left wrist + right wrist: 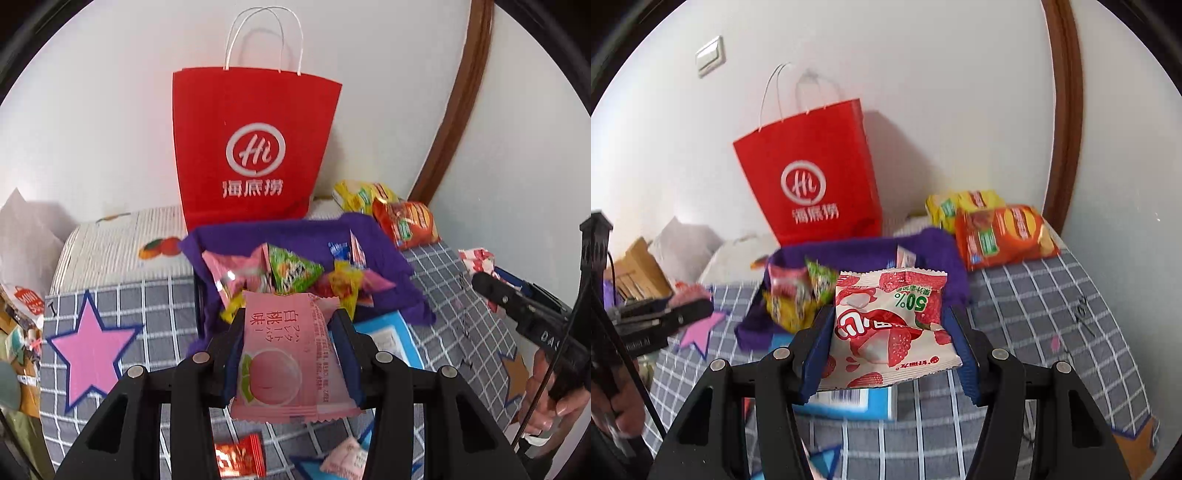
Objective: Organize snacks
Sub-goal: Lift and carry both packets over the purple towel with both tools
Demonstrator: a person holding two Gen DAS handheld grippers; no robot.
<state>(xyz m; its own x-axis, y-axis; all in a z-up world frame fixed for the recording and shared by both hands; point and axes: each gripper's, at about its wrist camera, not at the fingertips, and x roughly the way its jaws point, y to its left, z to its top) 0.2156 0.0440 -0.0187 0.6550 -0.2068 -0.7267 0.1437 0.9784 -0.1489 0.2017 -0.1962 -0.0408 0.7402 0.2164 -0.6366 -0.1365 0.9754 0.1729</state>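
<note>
My left gripper (290,317) is shut on a pink peach snack packet (284,354), held just in front of a purple cloth basket (369,236) that holds several small snack packets (291,273). My right gripper (888,314) is shut on a white strawberry candy packet (890,328), also held near the front of the purple basket (934,247). The right gripper shows at the right edge of the left wrist view (517,299). The left gripper shows at the left edge of the right wrist view (665,317).
A red paper bag (255,147) stands against the wall behind the basket. Orange (1001,232) and yellow (964,203) chip bags lie at the back right. A blue box (857,402) lies under the grippers. Loose candies (240,458) lie on the checked cloth (1052,332).
</note>
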